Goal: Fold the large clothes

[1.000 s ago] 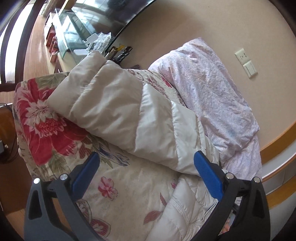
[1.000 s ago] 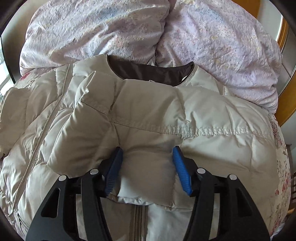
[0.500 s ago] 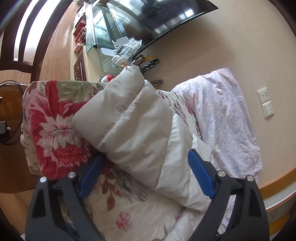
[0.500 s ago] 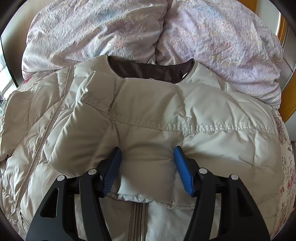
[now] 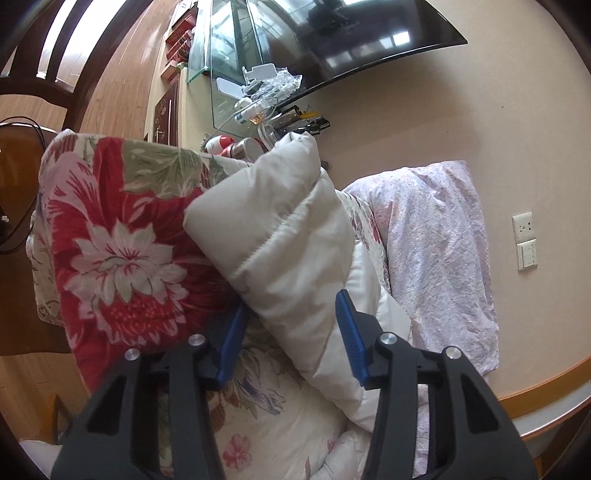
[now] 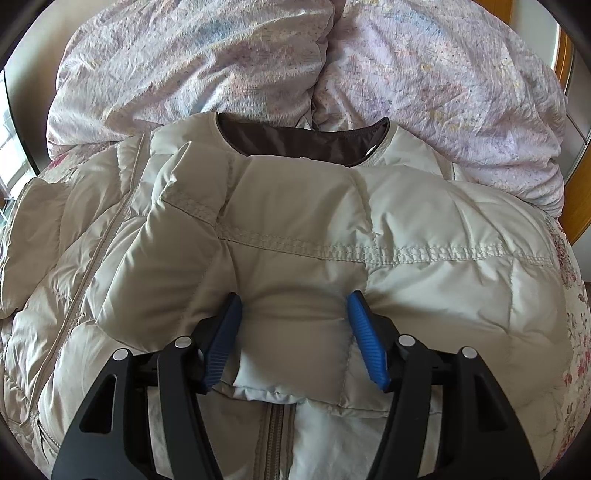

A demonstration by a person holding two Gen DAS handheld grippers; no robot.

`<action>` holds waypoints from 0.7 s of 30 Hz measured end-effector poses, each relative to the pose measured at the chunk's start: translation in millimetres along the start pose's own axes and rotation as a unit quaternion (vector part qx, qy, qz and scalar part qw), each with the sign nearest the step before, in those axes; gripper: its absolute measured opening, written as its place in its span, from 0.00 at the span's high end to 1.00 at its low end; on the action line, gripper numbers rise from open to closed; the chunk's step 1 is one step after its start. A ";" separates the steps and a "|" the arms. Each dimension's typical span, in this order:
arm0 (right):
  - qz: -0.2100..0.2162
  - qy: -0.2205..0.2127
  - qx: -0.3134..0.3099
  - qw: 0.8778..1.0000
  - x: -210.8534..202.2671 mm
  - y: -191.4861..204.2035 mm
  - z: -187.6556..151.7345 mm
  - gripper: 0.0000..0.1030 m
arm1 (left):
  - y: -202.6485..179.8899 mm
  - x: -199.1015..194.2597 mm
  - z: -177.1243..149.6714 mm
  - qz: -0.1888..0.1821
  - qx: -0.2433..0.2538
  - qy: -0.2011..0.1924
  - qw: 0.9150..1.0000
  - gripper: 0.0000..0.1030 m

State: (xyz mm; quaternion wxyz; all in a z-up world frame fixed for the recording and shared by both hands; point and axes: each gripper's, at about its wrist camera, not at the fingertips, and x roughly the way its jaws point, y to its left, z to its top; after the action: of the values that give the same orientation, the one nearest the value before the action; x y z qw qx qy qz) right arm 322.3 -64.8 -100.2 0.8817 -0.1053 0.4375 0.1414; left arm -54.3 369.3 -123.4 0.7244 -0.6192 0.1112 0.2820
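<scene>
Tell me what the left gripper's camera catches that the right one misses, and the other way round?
Only the left wrist view shows the room: a dark TV screen, a glass stand cluttered with small items, a wall socket, and the red-flowered bedspread with one jacket sleeve raised between the left gripper fingers.

Only the right wrist view shows the jacket's brown-lined collar, front zipper, and a folded-over sleeve that the right gripper presses on.

Both show the cream puffer jacket and the lilac duvet behind it.
</scene>
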 end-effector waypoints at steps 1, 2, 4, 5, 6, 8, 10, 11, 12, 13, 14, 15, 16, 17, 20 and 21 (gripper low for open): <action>0.000 0.000 0.000 1.000 0.1 0.2 0.0 0.39 | 0.1 3.2 -1.5 -0.008 -0.004 0.006 1.000 0.66; -0.001 -0.001 0.001 1.000 -0.2 0.8 -0.1 0.39 | -0.8 6.4 -2.7 -0.008 -0.006 0.009 1.000 0.67; 0.000 -0.001 0.001 1.000 -0.4 0.6 0.0 0.39 | -1.9 9.9 -2.1 -0.001 -0.008 0.003 1.000 0.71; 0.000 -0.001 0.001 1.000 -0.4 0.5 0.2 0.39 | -1.6 10.6 -0.6 0.000 -0.011 0.002 1.000 0.71; 0.001 -0.001 0.000 1.000 -0.3 0.3 0.5 0.39 | -1.6 10.6 1.6 -0.002 -0.015 -0.001 1.000 0.71; 0.002 -0.002 -0.001 1.000 -0.6 0.5 0.8 0.39 | -1.9 8.8 5.7 -0.001 -0.016 -0.007 1.000 0.71; -0.002 -0.004 -0.003 1.000 -0.7 1.9 0.9 0.39 | -4.6 7.2 9.9 0.003 -0.010 -0.014 1.000 0.73; -0.007 -0.005 -0.007 1.000 -0.6 3.5 0.9 0.39 | -5.9 6.8 11.7 0.006 -0.006 -0.016 1.000 0.77; -0.012 -0.005 -0.012 1.000 -0.5 5.2 1.0 0.39 | -8.9 6.6 13.2 0.010 0.000 -0.018 1.000 0.80; -0.016 -0.005 -0.016 1.000 -0.8 6.3 0.7 0.39 | -12.0 6.1 14.8 0.010 0.007 -0.019 1.000 0.86; -0.020 -0.005 -0.017 1.000 -1.8 7.4 1.2 0.39 | -16.3 5.1 15.8 0.012 0.014 -0.021 1.000 0.87; -0.019 -0.004 -0.010 1.000 -3.7 7.2 2.3 0.39 | -21.9 3.4 16.3 0.014 0.023 -0.022 0.999 0.88; -0.014 -0.005 -0.004 1.000 -6.1 6.5 2.8 0.39 | -30.3 0.7 16.5 0.015 0.035 -0.025 0.999 0.89; -0.003 -0.012 0.000 1.000 -10.2 8.5 4.3 0.39 | -39.8 -2.2 16.5 0.014 0.050 -0.030 0.998 0.89; -0.021 -0.039 -0.029 0.999 -17.4 25.4 3.6 0.39 | -73.8 -12.5 12.3 0.013 0.102 -0.047 0.994 0.89; -0.036 -0.042 -0.051 0.997 -15.7 34.4 2.2 0.39 | -85.8 -15.6 9.5 0.010 0.119 -0.052 0.991 0.89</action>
State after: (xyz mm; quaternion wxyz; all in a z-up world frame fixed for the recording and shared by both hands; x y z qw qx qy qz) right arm 303.1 -34.4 -88.4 0.8974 -0.1600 0.3881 0.1360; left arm -22.0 367.8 -41.8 0.7949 -0.5119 0.1119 0.3060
